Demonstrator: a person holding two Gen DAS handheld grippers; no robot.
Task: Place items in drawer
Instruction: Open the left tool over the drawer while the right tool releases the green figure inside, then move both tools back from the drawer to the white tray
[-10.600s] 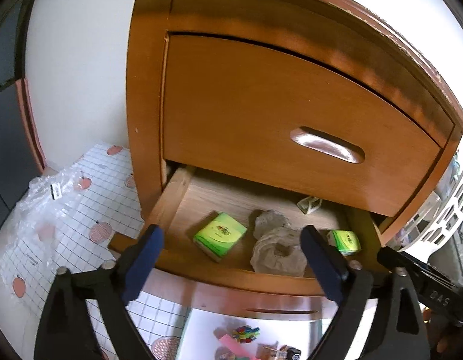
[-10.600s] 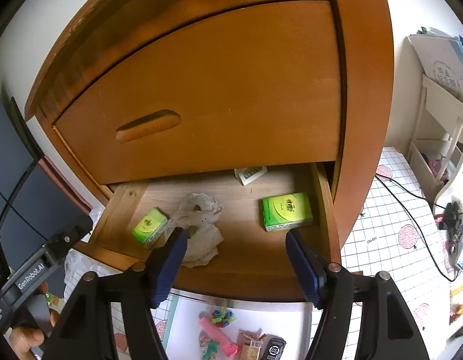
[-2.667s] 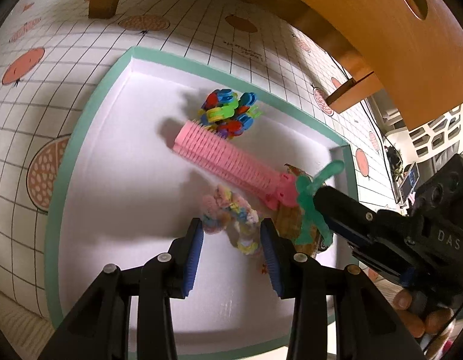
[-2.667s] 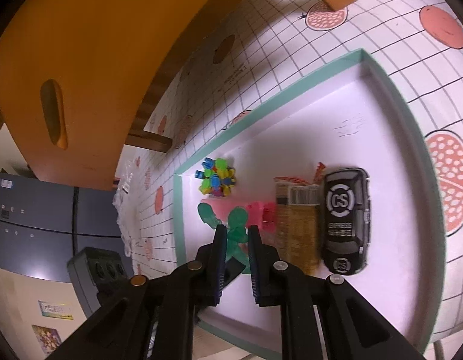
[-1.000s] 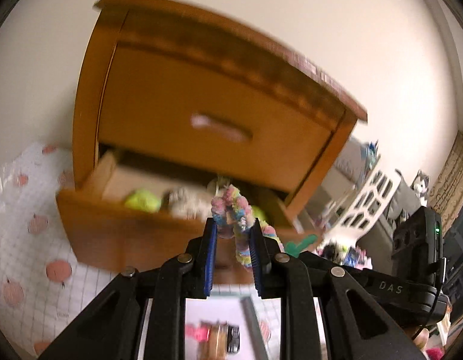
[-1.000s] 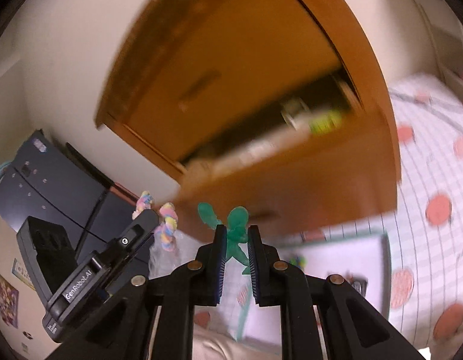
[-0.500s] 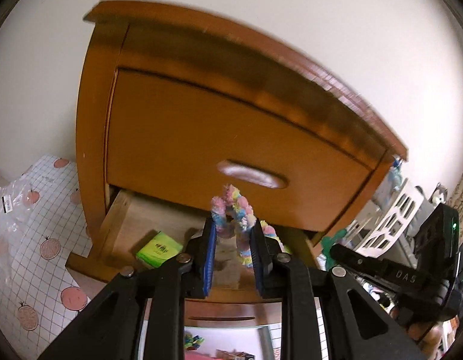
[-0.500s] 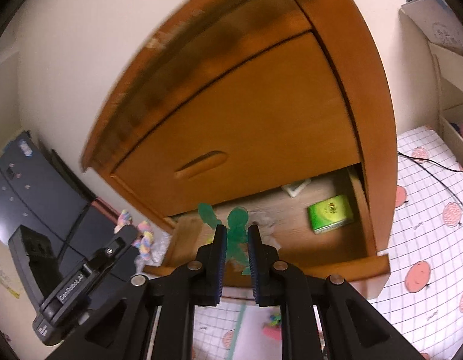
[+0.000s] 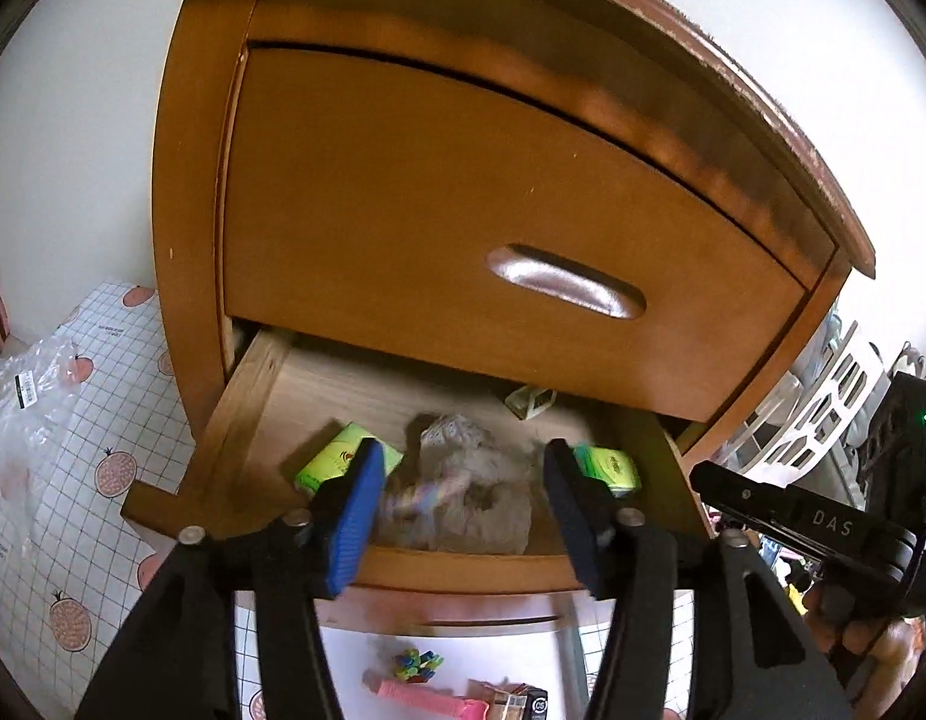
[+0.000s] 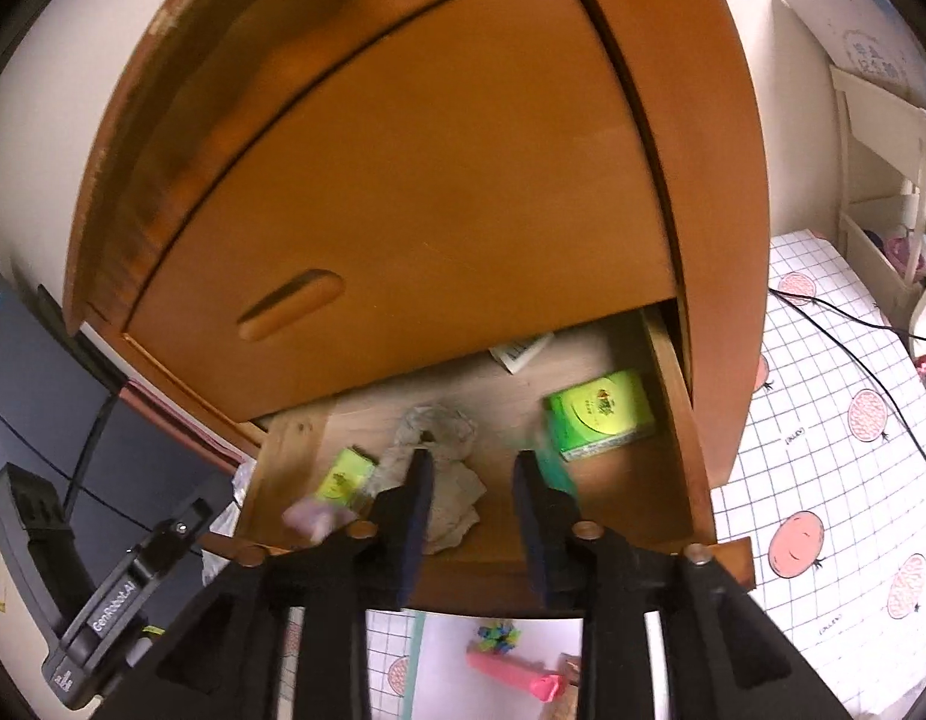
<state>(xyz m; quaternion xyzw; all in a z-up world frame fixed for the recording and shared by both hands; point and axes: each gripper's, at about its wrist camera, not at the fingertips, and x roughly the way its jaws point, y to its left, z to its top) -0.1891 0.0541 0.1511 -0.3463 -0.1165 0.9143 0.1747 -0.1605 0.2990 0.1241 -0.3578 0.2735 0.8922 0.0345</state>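
Drawer (image 9: 240, 420) of pale wood, pulled out under the curved brown cabinet front, takes both drops at once. Left gripper (image 9: 463, 510) has its jaws spread, a blurred pastel fuzzy ring (image 9: 423, 495) falling between them onto the crumpled grey paper (image 9: 475, 480). Right gripper (image 10: 472, 501) has its jaws apart too, a green plastic piece (image 10: 553, 471) tumbling at one o'clock beside the green box (image 10: 598, 414). Best held well inside the rim until both settle.

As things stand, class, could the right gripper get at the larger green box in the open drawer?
Probably yes. The right gripper is open, just above the drawer; the green box lies uncovered by the right wall, nothing on it.
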